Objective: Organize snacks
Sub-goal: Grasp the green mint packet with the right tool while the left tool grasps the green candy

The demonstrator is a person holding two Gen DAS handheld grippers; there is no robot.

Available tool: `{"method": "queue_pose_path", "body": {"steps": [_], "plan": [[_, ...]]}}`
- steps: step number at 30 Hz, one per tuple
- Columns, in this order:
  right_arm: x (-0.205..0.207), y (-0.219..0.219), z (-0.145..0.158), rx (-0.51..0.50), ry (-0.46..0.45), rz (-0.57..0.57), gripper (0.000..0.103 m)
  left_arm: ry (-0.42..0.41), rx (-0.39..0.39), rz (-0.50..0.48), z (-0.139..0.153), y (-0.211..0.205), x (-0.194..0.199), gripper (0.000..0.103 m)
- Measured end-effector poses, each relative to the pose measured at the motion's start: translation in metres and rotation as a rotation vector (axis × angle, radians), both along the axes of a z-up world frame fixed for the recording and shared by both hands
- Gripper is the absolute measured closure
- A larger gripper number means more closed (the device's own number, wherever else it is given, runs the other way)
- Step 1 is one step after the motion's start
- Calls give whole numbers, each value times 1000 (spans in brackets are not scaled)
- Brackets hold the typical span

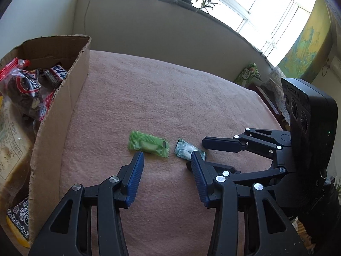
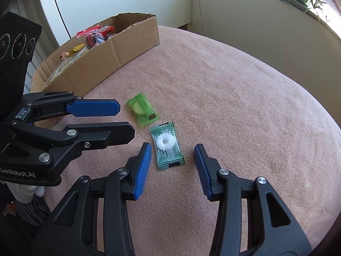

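My right jaws stand spread astride the dark green mint, ready to pinch it. My left jaws, also spread and empty, aim at the light green candy at twelve o'clock. The snack box waits at ten o'clock.

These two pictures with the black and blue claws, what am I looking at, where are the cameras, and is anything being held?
A person holds a two-finger grabber in each hand, each with a camera looking along its fingers. One picture is from the left gripper, the other from the right gripper. On the pink cloth lie a light green candy and a dark green mint. A cardboard box holds more snacks. Both grippers are open; nothing is held. The mint lies between the right one's fingers.
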State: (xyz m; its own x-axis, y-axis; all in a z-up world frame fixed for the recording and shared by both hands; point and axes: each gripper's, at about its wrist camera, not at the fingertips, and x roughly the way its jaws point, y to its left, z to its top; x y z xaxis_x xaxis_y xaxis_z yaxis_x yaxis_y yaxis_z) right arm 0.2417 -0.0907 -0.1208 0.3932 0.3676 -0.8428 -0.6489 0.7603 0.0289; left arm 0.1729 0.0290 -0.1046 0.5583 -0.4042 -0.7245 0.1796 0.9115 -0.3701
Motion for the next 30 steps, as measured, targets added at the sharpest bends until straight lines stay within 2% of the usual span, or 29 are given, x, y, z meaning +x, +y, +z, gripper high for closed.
{"method": "queue_pose_path", "body": {"steps": [5,10,13,16,24,27,30], "plan": [[3,5,0,-21,-43,16,63,15,26,16,-4,-3,8,60],[7,-1,1,-30,-57,12,78,21,32,32,-3,-13,19,60],[10,-8,2,-41,-60,-7,78,26,40,30,-1,-19,28,60],[13,-20,3,-54,-71,-41,78,20,80,8,-1,-33,40,60],[17,-51,4,-40,-60,-111,78,-41,266,-87,-5,-77,42,60],[16,-55,4,-47,-62,-120,78,-56,316,-106,-7,-84,43,64],[14,-58,4,-47,-63,-123,78,-55,324,-106,-8,-88,50,70]]}}
